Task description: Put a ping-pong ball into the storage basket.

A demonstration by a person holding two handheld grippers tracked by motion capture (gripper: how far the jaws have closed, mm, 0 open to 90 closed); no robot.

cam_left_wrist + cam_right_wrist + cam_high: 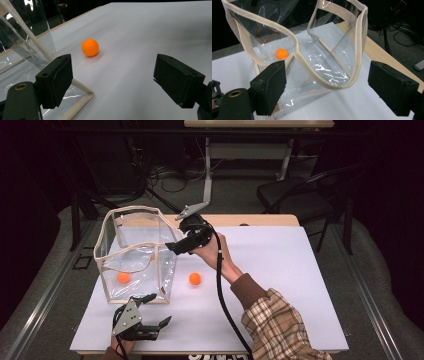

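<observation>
A clear plastic bag (135,255) with beige trim stands open on the white table cover (280,285), left of centre. One orange ball (123,277) lies inside it, seen through the wall as the ball in the bag (281,53). A second orange ball (194,279) rests on the cover just right of the bag. My right gripper (175,243) hovers open at the bag's right rim; the beige rim (329,85) curves between its spread jaws without touching them. My left gripper (159,309) is open near the front edge and faces the loose ball (90,47), past the bag's bottom corner (86,96).
A strip of bare wooden tabletop (260,220) shows behind the cover. A black chair (295,195) and a desk frame (207,175) stand beyond the table, with cables on the floor. My right gripper's cable (225,305) trails across the cover. The cover's right half is open surface.
</observation>
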